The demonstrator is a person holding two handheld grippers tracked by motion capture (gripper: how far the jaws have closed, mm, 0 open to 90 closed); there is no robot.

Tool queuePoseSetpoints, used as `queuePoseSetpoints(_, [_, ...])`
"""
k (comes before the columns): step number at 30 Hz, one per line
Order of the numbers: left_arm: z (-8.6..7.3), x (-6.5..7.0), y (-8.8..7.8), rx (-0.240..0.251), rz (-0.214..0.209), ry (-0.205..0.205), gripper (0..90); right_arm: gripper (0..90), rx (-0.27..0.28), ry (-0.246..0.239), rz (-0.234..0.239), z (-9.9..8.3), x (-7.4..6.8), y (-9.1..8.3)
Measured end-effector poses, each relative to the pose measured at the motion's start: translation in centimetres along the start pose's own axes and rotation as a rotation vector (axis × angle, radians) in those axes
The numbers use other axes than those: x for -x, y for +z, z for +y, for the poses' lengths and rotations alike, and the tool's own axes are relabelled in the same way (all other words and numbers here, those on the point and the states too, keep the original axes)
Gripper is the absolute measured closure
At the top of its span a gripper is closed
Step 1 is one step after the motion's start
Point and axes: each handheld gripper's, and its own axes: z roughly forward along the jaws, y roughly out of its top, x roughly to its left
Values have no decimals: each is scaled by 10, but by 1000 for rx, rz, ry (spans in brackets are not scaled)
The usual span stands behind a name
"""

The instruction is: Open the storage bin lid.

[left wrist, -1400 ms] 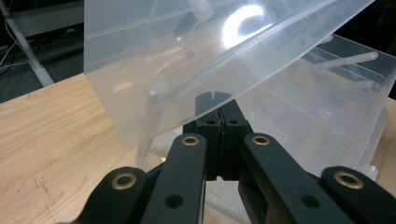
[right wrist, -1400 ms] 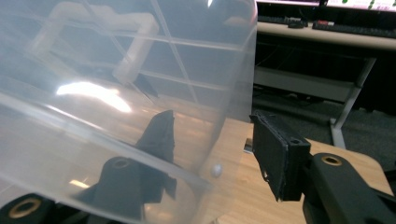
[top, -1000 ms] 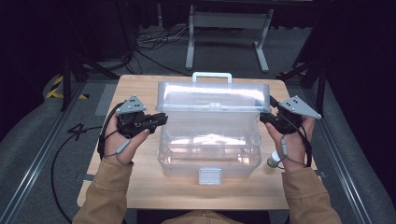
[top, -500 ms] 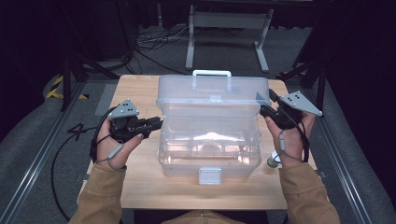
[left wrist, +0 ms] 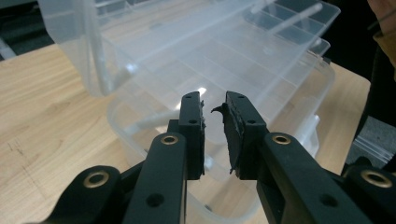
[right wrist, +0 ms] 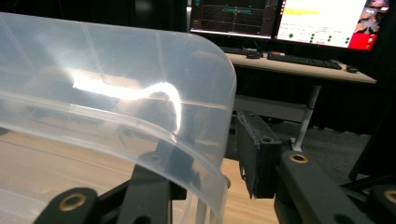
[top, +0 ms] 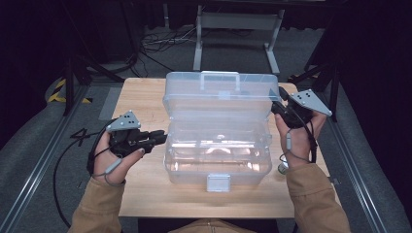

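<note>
Clear plastic box (top: 217, 145) sits mid-counter (top: 141, 97), lid (top: 218, 94) raised. Right gripper (top: 281, 103), at three o'clock, has jaws closing astride the lid's edge; left gripper (top: 163, 137), at nine o'clock, jaws slightly parted, grasping nothing.

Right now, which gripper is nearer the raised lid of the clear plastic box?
Right. The right gripper has the lid's end edge between its jaws; the left gripper sits lower, beside the box base.
</note>
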Motion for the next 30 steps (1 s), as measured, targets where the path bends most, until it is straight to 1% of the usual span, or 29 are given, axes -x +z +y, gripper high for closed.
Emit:
queuePoseSetpoints(2, [-3, 1, 0, -18, -6, 4, 770, 713, -4, 5, -3, 2, -1, 2])
queuePoseSetpoints(3, [-3, 1, 0, -18, -6, 4, 767, 713, -4, 5, -3, 2, -1, 2])
queuePoseSetpoints(5, [-5, 1, 0, -25, -20, -2, 766, 733, -10, -4, -16, 4, -1, 5])
queuePoseSetpoints(7, [-6, 2, 0, -33, -29, 3, 765, 750, -20, -4, -24, 4, -1, 8])
queuePoseSetpoints(9, [-7, 3, 1, -48, -41, 18, 759, 762, -33, -7, -29, 5, 0, 10])
queuePoseSetpoints(12, [-11, 7, 3, -84, -78, 45, 745, 770, -59, -4, -20, 8, 3, 14])
queuePoseSetpoints(14, [-13, 9, 6, -105, -113, 58, 729, 770, -73, 5, -9, 10, 5, 17])
queuePoseSetpoints(15, [-14, 10, 7, -115, -122, 64, 721, 770, -84, 10, -5, 11, 6, 18])
queuePoseSetpoints(18, [-20, 13, 17, -190, -166, 90, 691, 770, -105, 26, 14, 13, 9, 22])
queuePoseSetpoints(19, [-20, 13, 17, -190, -166, 90, 679, 770, -105, 26, 14, 13, 9, 22])
queuePoseSetpoints(21, [-24, 14, 25, -226, -193, 110, 669, 770, -116, 36, 24, 14, 11, 24])
queuePoseSetpoints(22, [-25, 14, 27, -234, -199, 113, 660, 770, -121, 40, 26, 14, 12, 25])
queuePoseSetpoints(24, [-27, 15, 35, -257, -212, 136, 643, 770, -128, 41, 30, 15, 12, 26])
queuePoseSetpoints(25, [-28, 16, 37, -267, -216, 141, 633, 771, -127, 44, 31, 15, 13, 27])
queuePoseSetpoints(26, [-29, 17, 39, -273, -222, 143, 628, 770, -129, 44, 33, 15, 13, 27])
queuePoseSetpoints(28, [-30, 17, 45, -278, -230, 163, 616, 770, -134, 47, 36, 16, 14, 28])
queuePoseSetpoints(30, [-32, 17, 51, -291, -241, 167, 605, 770, -140, 49, 40, 16, 14, 29])
